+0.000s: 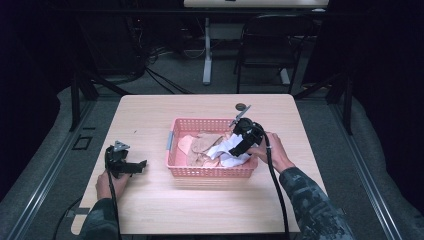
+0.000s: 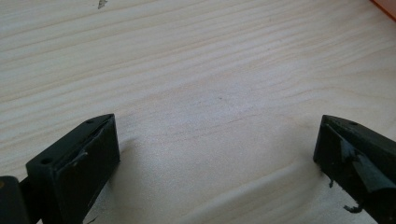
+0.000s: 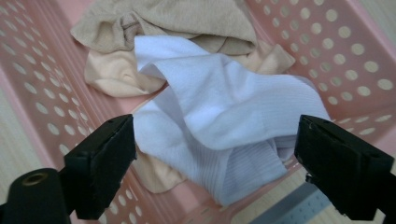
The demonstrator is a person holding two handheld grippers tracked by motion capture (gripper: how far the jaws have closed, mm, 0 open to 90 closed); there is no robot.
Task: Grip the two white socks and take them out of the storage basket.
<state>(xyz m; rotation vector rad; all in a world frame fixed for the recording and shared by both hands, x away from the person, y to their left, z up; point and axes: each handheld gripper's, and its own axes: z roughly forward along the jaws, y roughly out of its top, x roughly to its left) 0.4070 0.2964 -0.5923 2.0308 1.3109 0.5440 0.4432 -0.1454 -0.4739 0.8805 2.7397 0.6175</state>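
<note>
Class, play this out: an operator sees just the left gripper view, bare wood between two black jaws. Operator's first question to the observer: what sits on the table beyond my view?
Observer: A pink basket of cloths, right of your left gripper.
Operator: Where is the other gripper?
Observer: The right gripper is over the basket's right end, jaws apart around a white cloth, not pressing it.
Operator: What else is in there?
Observer: Beige cloths lie behind the white one.

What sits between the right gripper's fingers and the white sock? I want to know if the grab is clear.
Nothing: in the right gripper view the open fingers flank the white sock directly, inside the pink basket.
</note>
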